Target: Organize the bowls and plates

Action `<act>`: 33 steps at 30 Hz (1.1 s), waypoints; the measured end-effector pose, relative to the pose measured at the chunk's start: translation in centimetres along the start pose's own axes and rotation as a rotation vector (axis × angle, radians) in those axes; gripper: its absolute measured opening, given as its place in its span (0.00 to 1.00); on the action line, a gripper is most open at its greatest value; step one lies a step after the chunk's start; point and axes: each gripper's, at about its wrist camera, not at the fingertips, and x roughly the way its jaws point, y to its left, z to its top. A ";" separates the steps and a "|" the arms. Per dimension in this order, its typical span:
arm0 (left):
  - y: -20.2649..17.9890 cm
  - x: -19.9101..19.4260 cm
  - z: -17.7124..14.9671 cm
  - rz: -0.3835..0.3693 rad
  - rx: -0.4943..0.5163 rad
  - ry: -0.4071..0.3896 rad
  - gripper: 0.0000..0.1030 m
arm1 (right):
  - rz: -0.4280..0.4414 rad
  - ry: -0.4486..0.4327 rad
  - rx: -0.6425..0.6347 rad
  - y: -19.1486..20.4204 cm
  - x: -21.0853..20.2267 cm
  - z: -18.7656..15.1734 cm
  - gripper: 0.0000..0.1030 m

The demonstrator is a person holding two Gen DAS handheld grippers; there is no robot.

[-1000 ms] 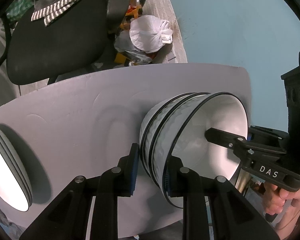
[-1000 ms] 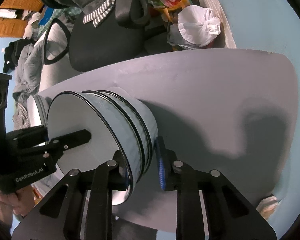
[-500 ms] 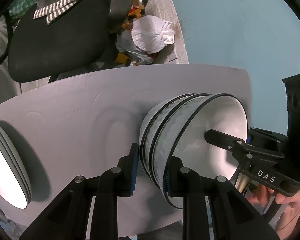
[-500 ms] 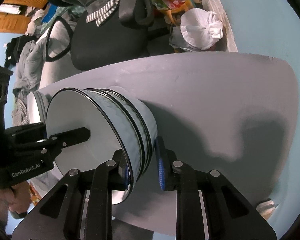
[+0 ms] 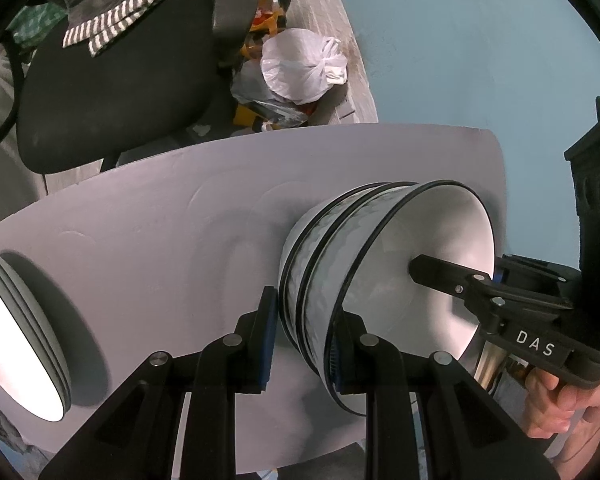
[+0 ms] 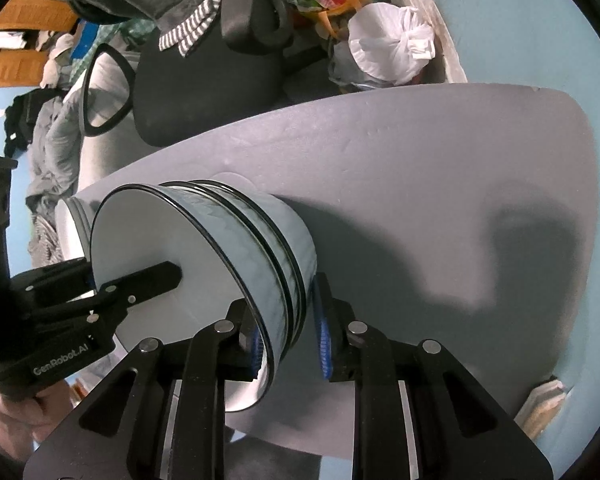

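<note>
A stack of three nested white bowls with black rims (image 5: 340,264) stands on the grey table (image 5: 160,240). My left gripper (image 5: 300,340) straddles the stack's near wall, one finger inside the top bowl and one outside, shut on it. My right gripper (image 6: 288,340) grips the opposite wall of the same bowl stack (image 6: 260,240) the same way; its inner finger (image 5: 440,272) shows inside the top bowl in the left wrist view. A stack of white plates (image 5: 24,340) sits at the table's left end, and it also shows in the right wrist view (image 6: 70,232).
A black office chair (image 5: 112,80) with striped cloth stands beyond the table's far edge. A white plastic bag (image 5: 304,64) and clutter lie on the floor beside it. The light blue wall (image 5: 480,60) is to the right. The table's right part (image 6: 480,200) is bare.
Both grippers keep their hold on the bowl stack. The view has shifted only slightly; the stack stays in about the same place on the table.
</note>
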 end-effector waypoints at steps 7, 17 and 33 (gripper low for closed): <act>0.0 0.0 0.1 -0.004 0.007 0.005 0.22 | -0.017 -0.020 0.014 0.1 -0.1 -0.4 0.18; 1.4 -0.3 -1.3 -0.016 -0.009 0.001 0.22 | -0.042 -0.005 0.013 1.6 0.5 -0.9 0.16; 5.7 -2.8 -5.3 -0.038 -0.068 -0.039 0.22 | -0.064 0.004 -0.046 6.8 1.5 -3.2 0.16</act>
